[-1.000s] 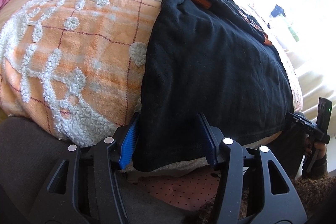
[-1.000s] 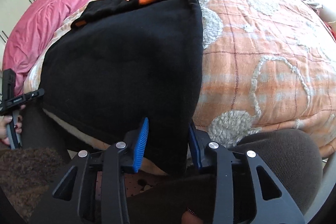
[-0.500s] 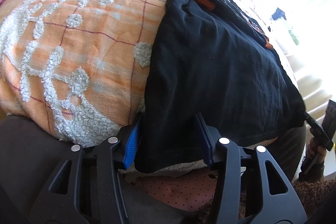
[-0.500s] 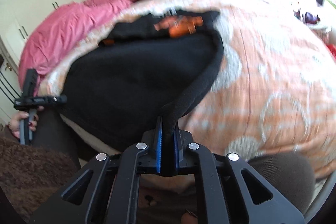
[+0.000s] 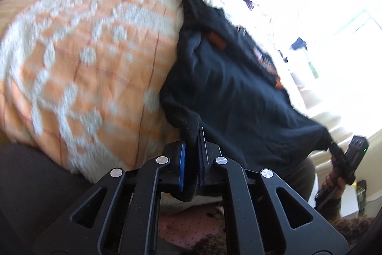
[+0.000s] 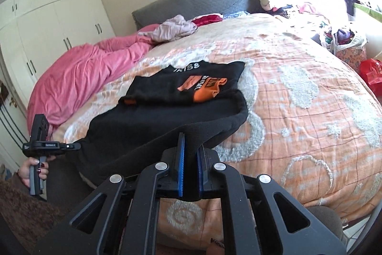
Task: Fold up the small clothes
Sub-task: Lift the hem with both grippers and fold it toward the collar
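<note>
Two grippers are in my hands, and each one pinches a near corner of the same black fleece garment (image 5: 238,97).

From the left wrist camera, I see the left gripper (image 5: 191,159) with its jaws pressed together on a bunch of the black cloth; the blue pads (image 5: 182,166) squeeze it between them. The garment lies on the orange and white tufted bedspread (image 5: 90,68), and its near edge is lifted off the bed. Far to the right, the right gripper (image 5: 334,147) holds the other corner, with my right hand (image 5: 334,183) around its handle. The picture is somewhat blurred.

From the right wrist camera, the right gripper (image 6: 190,164) is closed tight on a fold of the garment (image 6: 152,126). The far part of the cloth, with an orange print and white letters, rests flat on the bedspread (image 6: 310,97). At the left, the left gripper (image 6: 74,146) grips the other corner, my left hand (image 6: 33,169) under it. A crumpled pink blanket (image 6: 81,78) lies beside, near the white wardrobe doors (image 6: 47,25).
</note>
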The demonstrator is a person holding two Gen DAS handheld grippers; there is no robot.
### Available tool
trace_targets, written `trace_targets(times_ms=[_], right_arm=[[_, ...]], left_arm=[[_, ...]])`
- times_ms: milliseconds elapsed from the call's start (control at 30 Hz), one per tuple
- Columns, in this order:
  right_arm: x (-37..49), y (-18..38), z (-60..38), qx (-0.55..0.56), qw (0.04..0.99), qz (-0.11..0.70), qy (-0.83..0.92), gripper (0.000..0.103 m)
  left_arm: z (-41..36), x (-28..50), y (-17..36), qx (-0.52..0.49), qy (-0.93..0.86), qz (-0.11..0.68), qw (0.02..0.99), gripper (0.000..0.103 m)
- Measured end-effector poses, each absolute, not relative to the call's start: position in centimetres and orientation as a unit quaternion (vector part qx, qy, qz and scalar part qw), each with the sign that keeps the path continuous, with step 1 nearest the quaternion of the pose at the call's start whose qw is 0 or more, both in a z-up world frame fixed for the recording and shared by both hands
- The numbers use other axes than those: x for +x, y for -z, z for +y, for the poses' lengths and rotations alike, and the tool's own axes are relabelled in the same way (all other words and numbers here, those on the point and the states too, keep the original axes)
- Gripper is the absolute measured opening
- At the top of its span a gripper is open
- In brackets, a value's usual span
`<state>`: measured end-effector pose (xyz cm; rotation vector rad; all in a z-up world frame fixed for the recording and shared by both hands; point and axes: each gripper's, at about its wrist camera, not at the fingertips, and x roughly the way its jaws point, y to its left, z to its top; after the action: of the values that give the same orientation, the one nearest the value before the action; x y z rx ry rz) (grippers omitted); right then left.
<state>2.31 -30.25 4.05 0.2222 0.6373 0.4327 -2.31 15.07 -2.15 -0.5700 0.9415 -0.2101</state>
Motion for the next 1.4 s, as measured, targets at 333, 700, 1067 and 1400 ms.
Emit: trace_targets(times_ms=[333, 700, 1067, 1400], right_arm=[[3.7, -5.6, -31.4, 0.129, 0.932, 0.28, -0.19, 0.007], [7.5, -8.2, -31.2, 0.113, 0.945, 0.254, -0.172, 0.007], [12.2, -9.1, -31.0, 0.118, 0.949, 0.246, -0.159, 0.007], [17.0, -8.5, -30.5, 0.107, 0.951, 0.254, -0.143, 0.007]], left_arm=[[15.6, 0.8, -3.0, -0.284, 0.114, 0.37, 0.877, 0.002], [15.8, 5.1, -7.4, -0.279, 0.116, 0.322, 0.897, 0.002], [15.8, 8.9, -8.8, -0.268, 0.101, 0.302, 0.909, 0.002], [16.1, 13.5, -8.3, -0.27, 0.091, 0.301, 0.91, 0.002]])
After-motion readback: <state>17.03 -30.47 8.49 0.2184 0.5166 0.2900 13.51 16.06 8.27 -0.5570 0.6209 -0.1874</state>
